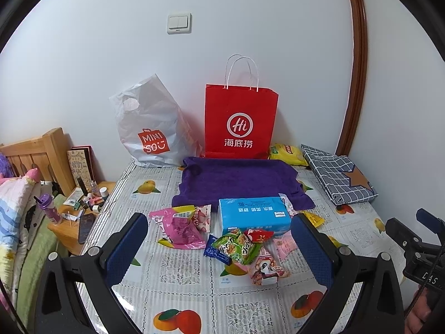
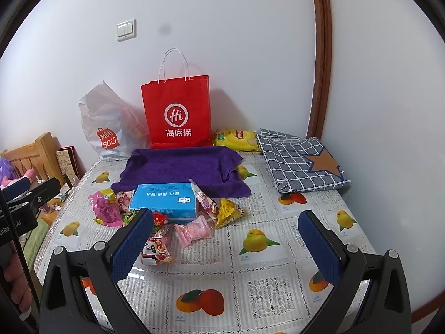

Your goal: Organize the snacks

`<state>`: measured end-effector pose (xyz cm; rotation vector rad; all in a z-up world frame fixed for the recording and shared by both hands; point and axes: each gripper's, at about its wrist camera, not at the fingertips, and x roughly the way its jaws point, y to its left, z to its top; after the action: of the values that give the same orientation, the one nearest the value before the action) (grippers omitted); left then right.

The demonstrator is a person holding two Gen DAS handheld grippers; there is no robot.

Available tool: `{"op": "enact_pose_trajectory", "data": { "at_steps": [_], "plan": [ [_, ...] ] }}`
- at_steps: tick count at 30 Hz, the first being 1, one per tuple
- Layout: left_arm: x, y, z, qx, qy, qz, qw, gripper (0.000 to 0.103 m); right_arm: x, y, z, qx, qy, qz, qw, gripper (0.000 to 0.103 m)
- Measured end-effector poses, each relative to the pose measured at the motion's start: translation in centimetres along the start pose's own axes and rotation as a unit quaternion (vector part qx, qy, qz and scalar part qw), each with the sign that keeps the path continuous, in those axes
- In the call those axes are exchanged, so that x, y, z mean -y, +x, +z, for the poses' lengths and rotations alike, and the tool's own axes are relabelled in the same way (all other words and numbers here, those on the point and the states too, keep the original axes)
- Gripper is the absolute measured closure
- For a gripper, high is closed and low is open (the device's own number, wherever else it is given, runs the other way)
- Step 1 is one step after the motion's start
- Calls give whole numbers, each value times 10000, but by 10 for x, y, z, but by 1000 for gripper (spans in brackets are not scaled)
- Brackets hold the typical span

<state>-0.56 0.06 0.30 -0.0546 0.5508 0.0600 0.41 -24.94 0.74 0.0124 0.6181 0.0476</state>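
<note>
A red paper bag and a white plastic bag are stood at twelve o'clock on the surface, behind a purple towel. A blue box and loose snack packets are piled centrally. The left claw and right claw are held apart, empty.

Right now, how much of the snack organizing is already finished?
Nothing looks done yet. The loose snack packets lie scattered on the table around the blue box, and the yellow bag sits apart beside the red paper bag. Nothing is in hand: the left gripper and right gripper hover with jaws open and empty. All gathering is left.
</note>
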Motion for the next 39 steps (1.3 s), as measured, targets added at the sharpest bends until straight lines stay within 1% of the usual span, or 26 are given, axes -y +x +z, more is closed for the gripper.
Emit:
{"op": "enact_pose_trajectory", "data": {
  "at_steps": [4,9,39],
  "plan": [
    [0,-2,1,13,22,-9,10000,0,0,-2,0,29,14,22,10000,1],
    [1,-4,1,46,63,91,9999,0,-2,-4,0,50,-3,30,10000,1],
    [2,-4,-1,-15,2,61,10000,0,-3,-5,-1,75,-21,-17,10000,1]
  ]
}}
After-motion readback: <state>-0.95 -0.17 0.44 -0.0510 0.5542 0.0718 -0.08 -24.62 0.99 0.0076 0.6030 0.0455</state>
